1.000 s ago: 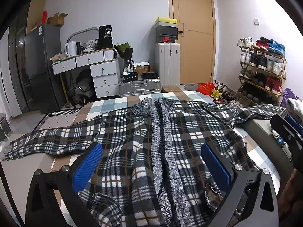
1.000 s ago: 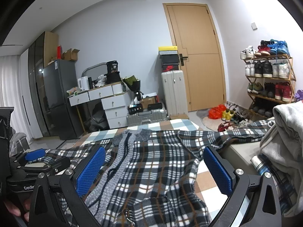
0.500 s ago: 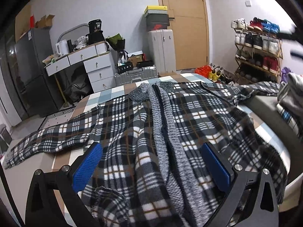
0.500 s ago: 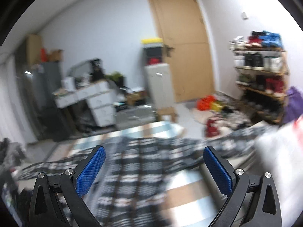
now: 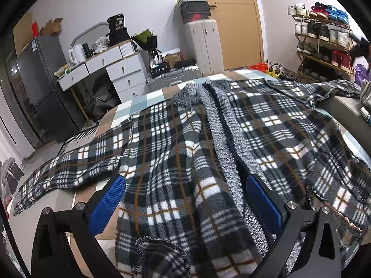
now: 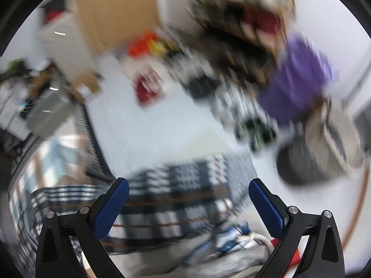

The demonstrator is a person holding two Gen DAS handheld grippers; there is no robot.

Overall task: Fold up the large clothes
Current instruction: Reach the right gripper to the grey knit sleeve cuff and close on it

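Basically soft, bulky black-white plaid fleece jacket [image 5: 185, 143] spread flat; best pinched at sleeve cuffs. Left gripper [image 5: 185, 199] and right gripper [image 6: 187, 201] both wide open, empty.

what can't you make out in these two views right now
- Right wrist view: motion blur smears the shoe rack and the plaid jacket; no fine detail.
- Left wrist view: jacket hem runs under the left claw and off the bottom edge.
- Left wrist view: right claw out of frame.
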